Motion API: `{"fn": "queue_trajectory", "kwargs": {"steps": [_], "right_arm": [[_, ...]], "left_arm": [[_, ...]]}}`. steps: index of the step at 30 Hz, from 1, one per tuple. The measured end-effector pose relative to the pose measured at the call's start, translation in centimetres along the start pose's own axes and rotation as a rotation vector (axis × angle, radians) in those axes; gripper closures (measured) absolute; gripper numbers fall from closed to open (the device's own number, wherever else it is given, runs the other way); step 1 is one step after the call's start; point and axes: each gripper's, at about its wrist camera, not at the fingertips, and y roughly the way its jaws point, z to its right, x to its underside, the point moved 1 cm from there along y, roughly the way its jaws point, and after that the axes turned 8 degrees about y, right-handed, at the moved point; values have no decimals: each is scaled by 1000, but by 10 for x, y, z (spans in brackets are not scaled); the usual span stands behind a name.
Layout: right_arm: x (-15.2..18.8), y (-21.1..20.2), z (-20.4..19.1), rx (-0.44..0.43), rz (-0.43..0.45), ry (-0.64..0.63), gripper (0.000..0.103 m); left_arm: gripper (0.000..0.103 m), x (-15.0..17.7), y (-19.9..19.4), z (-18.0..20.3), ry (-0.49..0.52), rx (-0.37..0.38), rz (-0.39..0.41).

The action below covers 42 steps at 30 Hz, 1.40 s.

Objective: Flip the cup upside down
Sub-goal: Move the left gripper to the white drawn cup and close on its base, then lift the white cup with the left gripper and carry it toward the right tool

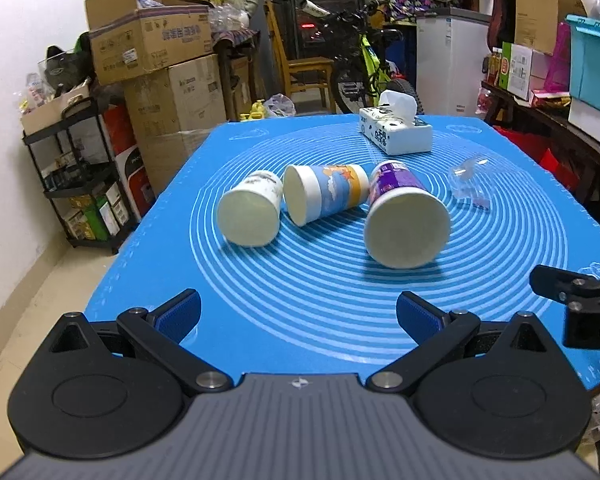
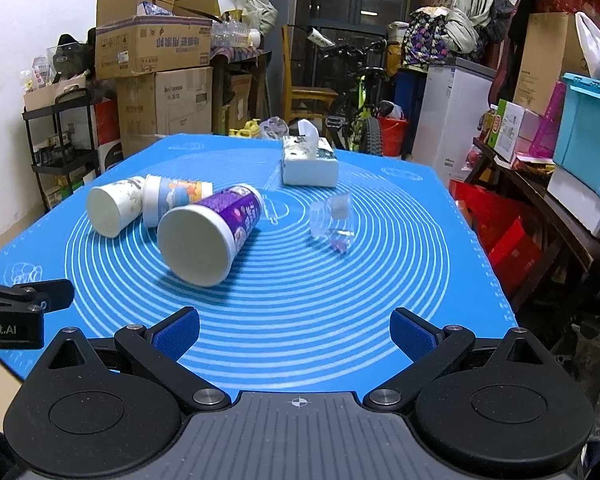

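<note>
Three paper cups lie on their sides on the blue mat [image 1: 300,304], mouths toward me: a white one [image 1: 252,210] at left, a blue one with a star [image 1: 324,192] in the middle, a purple one [image 1: 404,220] at right. In the right wrist view they are the white [image 2: 114,206], blue [image 2: 176,196] and purple [image 2: 212,234] cups. A clear plastic cup [image 2: 332,218] lies right of them, also in the left wrist view [image 1: 470,182]. My left gripper [image 1: 298,314] is open and empty, short of the cups. My right gripper [image 2: 296,332] is open and empty, near the mat's front.
A tissue box [image 1: 396,132] stands at the mat's far side, also in the right wrist view [image 2: 310,162]. Cardboard boxes [image 1: 160,60] and a black shelf [image 1: 72,176] stand left of the table. A bicycle [image 1: 364,64] and cluttered shelves [image 2: 560,152] are behind and right.
</note>
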Motion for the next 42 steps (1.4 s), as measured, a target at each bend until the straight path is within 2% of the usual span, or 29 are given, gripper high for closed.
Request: {"fn": "queue_trajectory", "kwargs": {"steps": [9,15,21,22,23,25,26,34,38,42], "right_arm": [[-26,32,1,-7,33,-13,2],[-37,53,8,-4,40,-1,2],[-35,68,15,-3,15,10,2],[-35,70,16,-1,13,10,2],[-34,71,16,-1,11,12,2],[-33,73,16,-1,7,15,2],[-33,73,16,0,6,14,2],[-33,71,18,5,8,20,2],[-32,61,21,3,16,26,2],[-28,48,26,0,19,34,2]], "left_arm": [[0,-42,71,-33,32,-79,-16],[1,-52,122,-46,47,-99,-53],[1,-53,149,-50,59,-98,-79],[6,-52,152,-50,63,-98,-84],[17,-51,154,-51,62,-97,-91],[27,-53,160,-55,48,-68,-106],[34,-52,160,-57,32,-58,-107],[39,-52,149,-62,-12,-55,-112],[39,-44,115,-63,-46,-59,-95],[39,-36,74,-46,-48,-30,-58]]}}
